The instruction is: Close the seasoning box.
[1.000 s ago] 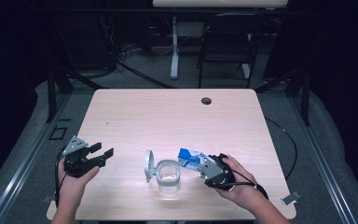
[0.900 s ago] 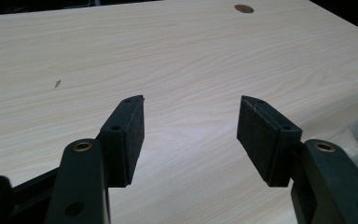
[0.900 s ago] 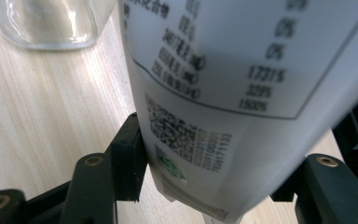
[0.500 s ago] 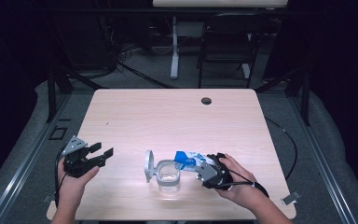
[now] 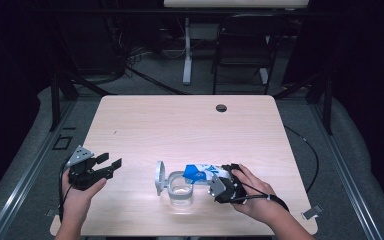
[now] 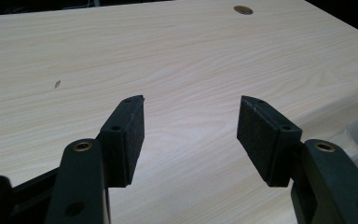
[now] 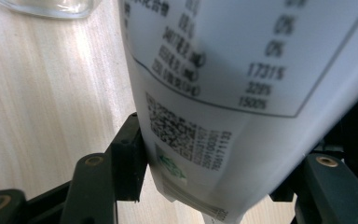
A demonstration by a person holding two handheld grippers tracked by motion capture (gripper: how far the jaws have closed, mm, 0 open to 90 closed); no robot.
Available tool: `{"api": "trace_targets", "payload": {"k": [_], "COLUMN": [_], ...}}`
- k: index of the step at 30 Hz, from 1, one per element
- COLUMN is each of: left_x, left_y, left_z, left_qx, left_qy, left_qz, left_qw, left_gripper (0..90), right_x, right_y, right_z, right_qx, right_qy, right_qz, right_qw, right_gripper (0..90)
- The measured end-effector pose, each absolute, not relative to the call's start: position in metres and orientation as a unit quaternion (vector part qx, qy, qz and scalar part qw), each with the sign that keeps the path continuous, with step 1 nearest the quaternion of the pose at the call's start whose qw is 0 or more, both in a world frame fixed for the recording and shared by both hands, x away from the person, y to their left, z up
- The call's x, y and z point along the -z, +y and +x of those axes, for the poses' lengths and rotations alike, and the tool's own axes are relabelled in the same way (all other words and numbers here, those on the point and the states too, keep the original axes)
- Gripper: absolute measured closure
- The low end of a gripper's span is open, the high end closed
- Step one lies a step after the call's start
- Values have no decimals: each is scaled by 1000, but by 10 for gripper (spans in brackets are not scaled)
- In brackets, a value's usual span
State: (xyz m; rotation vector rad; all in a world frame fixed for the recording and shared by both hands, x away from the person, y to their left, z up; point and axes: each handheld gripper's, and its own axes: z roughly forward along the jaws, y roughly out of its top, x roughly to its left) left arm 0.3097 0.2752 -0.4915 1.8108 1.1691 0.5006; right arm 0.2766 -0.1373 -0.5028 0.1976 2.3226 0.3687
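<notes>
Right gripper (image 5: 215,181) is clamped on a white-and-blue carton (image 5: 205,172), jaws spread wide to take its body. In the right gripper view the carton (image 7: 242,93) sits squarely between the jaws, printed panel with a small square code facing the camera; the left pad presses its side, and the far pad is mostly hidden behind the carton wall.

Carton is tipped well over, blue top end pointing away from the jaws toward a clear glass jar (image 5: 181,189) with a hinged lid (image 5: 158,177) swung open. Jar stands just beyond the jaw tips; its rim (image 7: 51,8) shows at the top of the right gripper view. Looks like a pour into the jar.

Handling, as judged: a thin paperboard carton, light, walls give under pressure. Squeezing hard could buckle it and spurt the contents. Best grip is across the mid-body on the flat faces, as now. Printed surface looks smooth, possibly slick. The glass jar is fragile and could slide on the bench (image 5: 180,130) if bumped.

Left gripper (image 5: 111,167) hangs idle, well off to the side of the jar. Its jaws stand apart with nothing between them, bare bench (image 6: 182,70) beyond.
</notes>
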Motion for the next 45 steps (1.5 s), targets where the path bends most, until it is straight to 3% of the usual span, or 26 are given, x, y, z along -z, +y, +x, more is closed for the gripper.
{"api": "trace_targets", "payload": {"k": [45], "left_x": [491], "left_y": [276], "left_z": [309], "left_qx": [-203], "left_qy": [473], "left_qz": [732], "left_qw": [447], "left_gripper": [420], "right_x": [508], "right_y": [-125], "right_z": [278], "right_qx": [-58], "right_qy": [893], "right_qz": [42], "right_qw": [445], "right_gripper": [431]}}
